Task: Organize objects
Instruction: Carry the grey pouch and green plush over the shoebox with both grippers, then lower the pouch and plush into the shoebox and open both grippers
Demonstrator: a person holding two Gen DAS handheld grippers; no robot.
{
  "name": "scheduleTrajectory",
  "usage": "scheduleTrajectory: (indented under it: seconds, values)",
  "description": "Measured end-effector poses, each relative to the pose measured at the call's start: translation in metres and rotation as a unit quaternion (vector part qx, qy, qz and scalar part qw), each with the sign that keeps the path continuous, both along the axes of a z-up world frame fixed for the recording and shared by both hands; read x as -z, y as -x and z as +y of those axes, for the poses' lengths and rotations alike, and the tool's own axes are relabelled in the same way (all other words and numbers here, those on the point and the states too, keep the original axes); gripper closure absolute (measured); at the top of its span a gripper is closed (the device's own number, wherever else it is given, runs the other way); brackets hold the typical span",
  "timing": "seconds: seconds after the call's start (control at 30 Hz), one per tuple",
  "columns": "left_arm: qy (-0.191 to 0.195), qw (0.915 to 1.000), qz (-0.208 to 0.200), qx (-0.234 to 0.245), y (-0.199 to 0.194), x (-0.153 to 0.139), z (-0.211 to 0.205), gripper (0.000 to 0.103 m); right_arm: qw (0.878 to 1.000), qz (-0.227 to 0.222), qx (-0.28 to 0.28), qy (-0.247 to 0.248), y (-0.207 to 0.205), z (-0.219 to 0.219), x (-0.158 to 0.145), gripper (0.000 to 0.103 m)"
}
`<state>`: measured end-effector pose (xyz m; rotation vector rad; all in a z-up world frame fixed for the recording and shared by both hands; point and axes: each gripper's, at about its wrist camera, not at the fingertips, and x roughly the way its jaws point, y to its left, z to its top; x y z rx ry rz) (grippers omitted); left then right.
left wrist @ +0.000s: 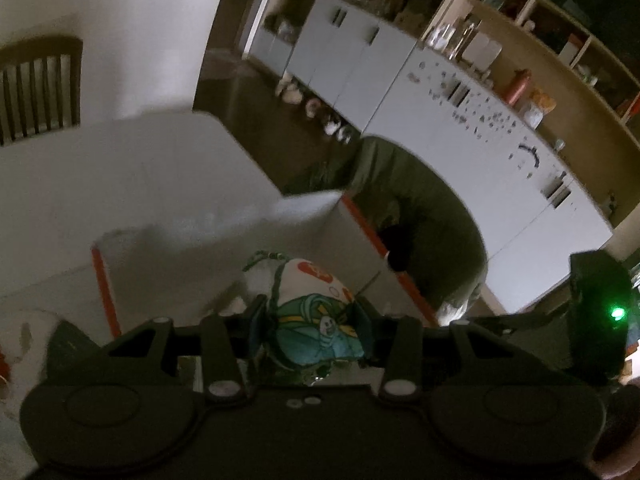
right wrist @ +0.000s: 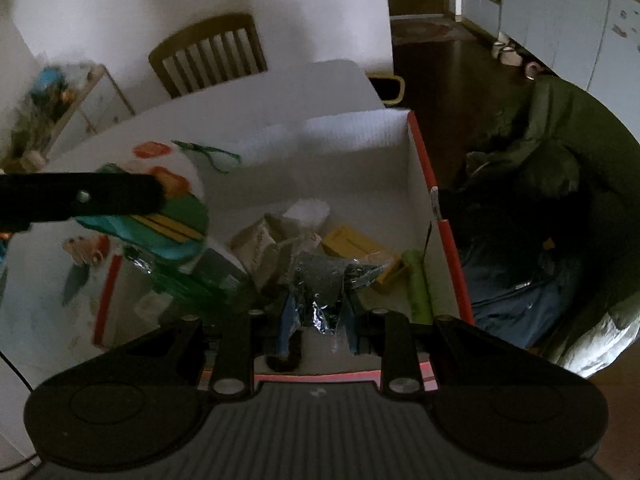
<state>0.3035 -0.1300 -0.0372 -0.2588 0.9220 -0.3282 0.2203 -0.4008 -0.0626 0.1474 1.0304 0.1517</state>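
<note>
My left gripper (left wrist: 316, 320) is shut on a printed cloth pouch (left wrist: 316, 312), white with orange, green and teal cartoon art and a green drawstring. It holds the pouch above the left side of a white cardboard box with red edges (left wrist: 104, 292). The pouch (right wrist: 176, 216) and the left gripper's finger (right wrist: 80, 198) also show in the right wrist view over the box (right wrist: 420, 160). My right gripper (right wrist: 318, 316) is shut on a crinkly silver foil wrapper (right wrist: 320, 300) low inside the box.
The box holds a yellow box (right wrist: 352, 246), a green roll (right wrist: 418, 288), paper packets (right wrist: 260, 244) and plastic. It sits on a white table (right wrist: 240, 108) with a wooden chair (right wrist: 208, 52) behind. A green beanbag with clothes (right wrist: 552, 184) lies to the right, with white cabinets (left wrist: 460, 128) beyond.
</note>
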Motion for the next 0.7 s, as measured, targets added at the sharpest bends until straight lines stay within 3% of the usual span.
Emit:
scheduleTrajectory:
  seconds: [0.27,0.7]
  values:
    - [-0.028,0.9991,0.029,0.015,-0.013,0.036,-0.014,0.059,0.998,0.026,-0.039,0.040,-0.010,0.005,0.028,0.077]
    - [-0.061,0.9962,0.060,0.020,-0.029,0.073,-0.028,0.059,0.995,0.049,-0.060,0.055,-0.028,0.000,0.053,0.077]
